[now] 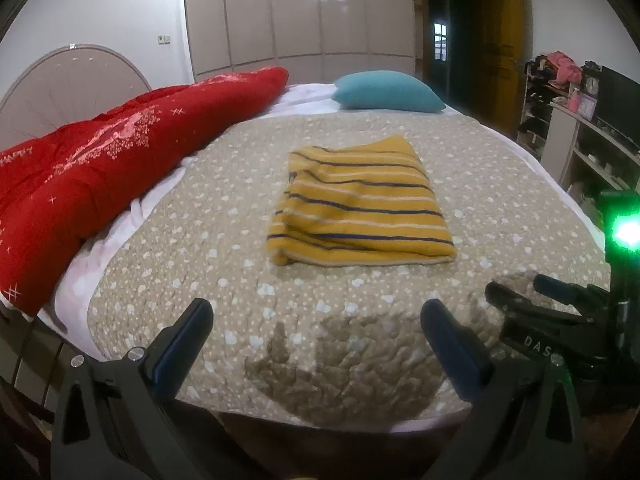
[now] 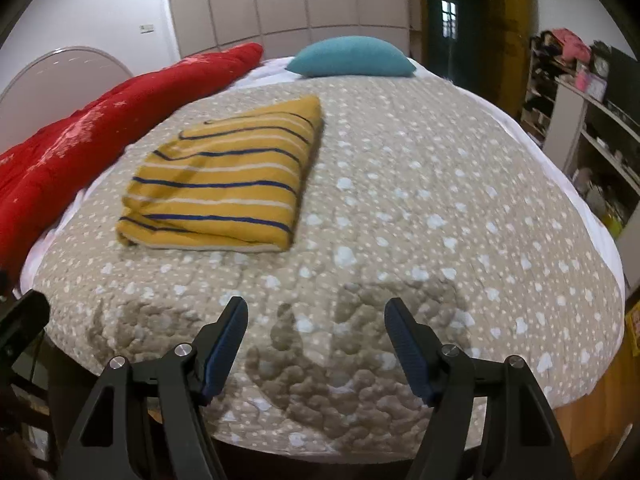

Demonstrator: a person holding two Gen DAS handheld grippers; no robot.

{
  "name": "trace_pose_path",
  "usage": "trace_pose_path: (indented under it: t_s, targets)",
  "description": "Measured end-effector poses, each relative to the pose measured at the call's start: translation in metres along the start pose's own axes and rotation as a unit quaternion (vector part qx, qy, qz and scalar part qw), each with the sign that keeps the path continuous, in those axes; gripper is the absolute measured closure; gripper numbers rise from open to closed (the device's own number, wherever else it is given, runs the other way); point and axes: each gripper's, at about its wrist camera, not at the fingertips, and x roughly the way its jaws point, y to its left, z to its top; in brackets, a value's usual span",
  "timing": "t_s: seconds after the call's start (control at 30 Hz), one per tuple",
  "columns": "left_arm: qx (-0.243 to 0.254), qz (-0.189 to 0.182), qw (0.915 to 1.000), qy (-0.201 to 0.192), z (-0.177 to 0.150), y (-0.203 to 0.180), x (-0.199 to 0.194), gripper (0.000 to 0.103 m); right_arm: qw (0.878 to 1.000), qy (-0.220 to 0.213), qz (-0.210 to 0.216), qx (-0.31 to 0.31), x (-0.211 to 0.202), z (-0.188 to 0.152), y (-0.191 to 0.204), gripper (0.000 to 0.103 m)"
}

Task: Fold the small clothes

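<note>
A folded yellow striped garment point(image 1: 360, 204) lies mid-bed on the dotted quilt point(image 1: 240, 272), its long axis running away from the cameras and stripes across, while the left gripper point(image 1: 316, 324) and right gripper point(image 2: 316, 320) hover empty, fingers spread, at the near edge, seemingly finished folding.

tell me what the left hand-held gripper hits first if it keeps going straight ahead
Probably the folded striped cloth on the bedspread: it lies straight ahead of the open left hand-held gripper. If the aim is low, bare bedspread comes first.
</note>
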Motion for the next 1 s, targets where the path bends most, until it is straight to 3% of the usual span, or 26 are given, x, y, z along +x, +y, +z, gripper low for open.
trace_pose_path:
  t_s: [1.0]
  targets:
    - [-0.020,0.000,0.9989,0.042,-0.007,0.008,0.016,0.000,1.000,0.016,-0.006,-0.025,0.007,-0.010,0.009,0.024]
